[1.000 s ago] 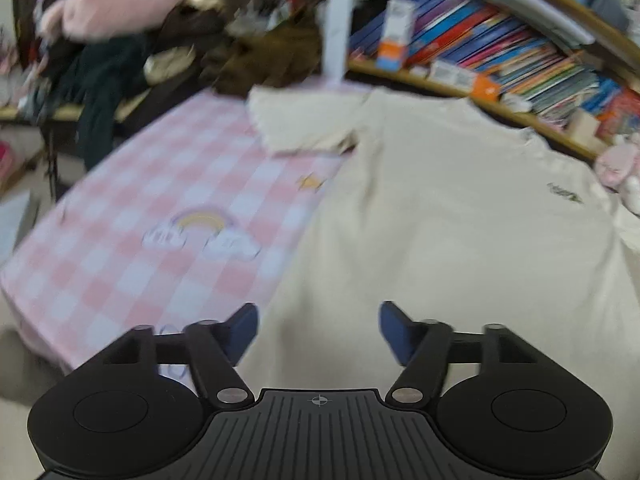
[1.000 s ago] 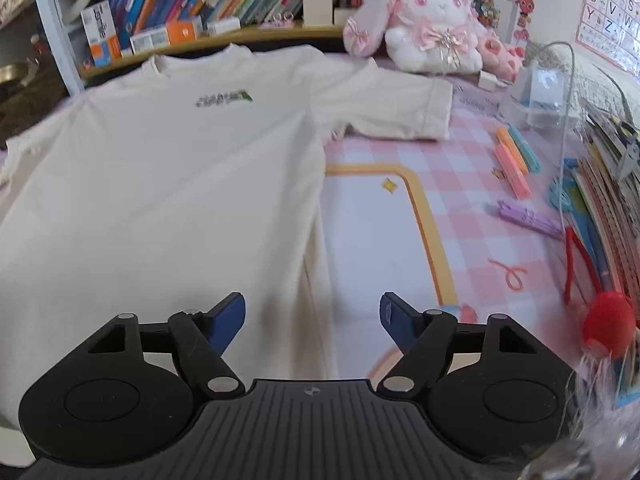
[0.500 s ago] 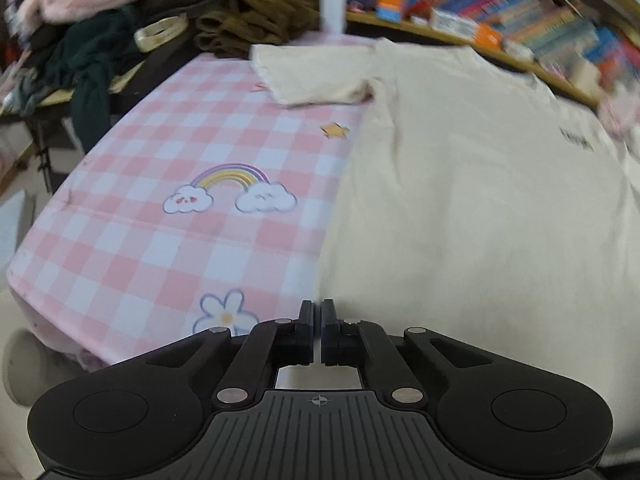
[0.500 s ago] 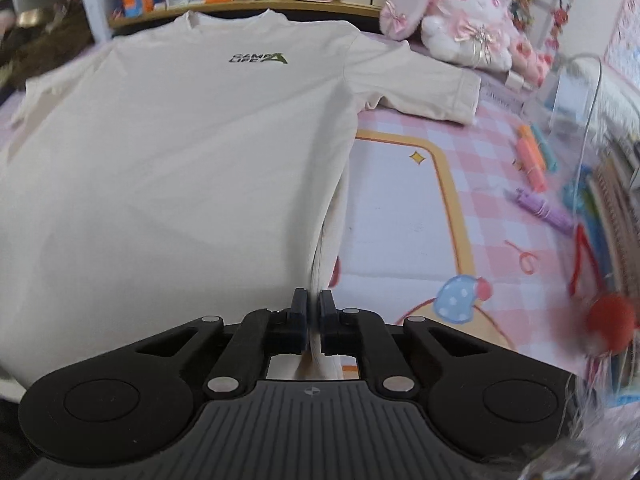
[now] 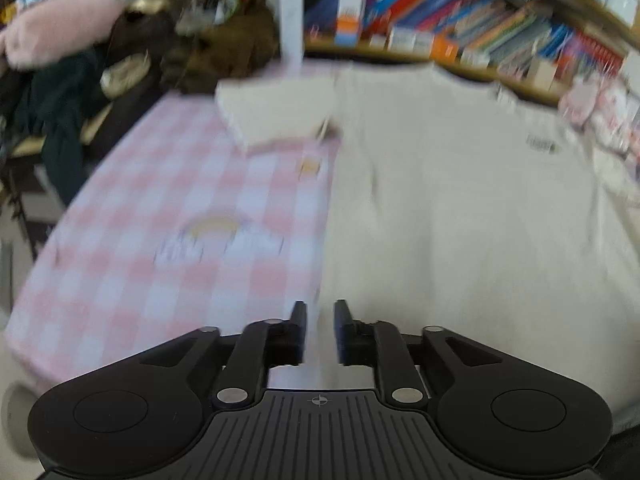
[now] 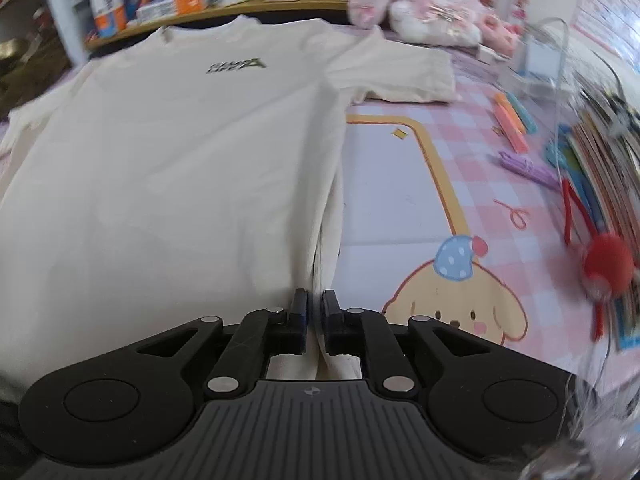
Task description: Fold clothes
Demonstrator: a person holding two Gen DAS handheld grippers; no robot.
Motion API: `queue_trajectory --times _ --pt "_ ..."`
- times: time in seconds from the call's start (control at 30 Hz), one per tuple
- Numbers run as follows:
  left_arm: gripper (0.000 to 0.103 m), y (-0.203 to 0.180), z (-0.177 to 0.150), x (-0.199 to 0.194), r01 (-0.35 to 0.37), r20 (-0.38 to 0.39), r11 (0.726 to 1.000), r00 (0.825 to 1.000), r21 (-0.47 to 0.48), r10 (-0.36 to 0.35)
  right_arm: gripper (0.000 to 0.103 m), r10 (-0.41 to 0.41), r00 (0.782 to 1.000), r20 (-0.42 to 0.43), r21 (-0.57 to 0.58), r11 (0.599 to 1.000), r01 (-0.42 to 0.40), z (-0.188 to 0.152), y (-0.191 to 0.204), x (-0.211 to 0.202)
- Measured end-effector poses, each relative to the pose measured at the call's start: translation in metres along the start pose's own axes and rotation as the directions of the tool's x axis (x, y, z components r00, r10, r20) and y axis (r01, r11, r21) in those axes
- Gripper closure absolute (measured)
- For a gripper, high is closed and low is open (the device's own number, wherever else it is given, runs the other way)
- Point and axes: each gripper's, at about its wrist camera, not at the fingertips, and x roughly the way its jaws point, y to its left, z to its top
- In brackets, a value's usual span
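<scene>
A cream T-shirt [image 6: 168,168] with a small dark chest logo lies face up on the pink checked table cover [image 5: 168,208]; it also shows in the left wrist view [image 5: 460,208]. My left gripper [image 5: 319,316] is shut on the shirt's bottom left hem corner, the jaws a narrow gap apart with cloth between. My right gripper [image 6: 315,308] is shut on the bottom right hem corner, where the side edge is lifted into a fold. Both sleeves lie spread out at the far end.
A bookshelf [image 5: 480,36] runs along the table's far edge. Dark clothes [image 5: 60,120] are piled at the far left. A pink plush rabbit [image 6: 424,4], pens [image 6: 512,120], a red pompom [image 6: 608,264] and stacked books [image 6: 600,168] crowd the right side.
A second ago both grippers were open over the hem. They closed on the bottom corners and now lift and pull the hem; the left view is blurred by motion.
</scene>
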Motion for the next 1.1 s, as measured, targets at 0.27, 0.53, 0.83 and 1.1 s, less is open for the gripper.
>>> queue_trajectory --times 0.27,0.53,0.83,1.1 --pt "0.067 -0.044 0.024 0.018 0.106 0.027 0.992 0.994 0.071 -0.108 0.056 -0.033 0.998 0.057 0.036 0.999 0.031 0.003 0.012 -0.012" --pt "0.036 -0.076 0.027 0.019 0.172 0.041 0.954 0.981 0.245 -0.187 0.043 -0.036 0.996 0.08 0.027 0.999 0.034 0.001 0.036 -0.027" --pt "0.029 -0.087 0.023 0.027 0.198 -0.029 0.928 0.979 0.316 -0.199 0.037 -0.029 0.997 0.07 0.027 0.999 0.027 -0.004 0.052 -0.028" --pt "0.027 -0.099 0.023 0.033 0.232 -0.061 0.909 0.972 0.346 -0.225 0.034 -0.04 0.997 0.062 0.035 0.999 0.038 -0.011 0.054 -0.032"
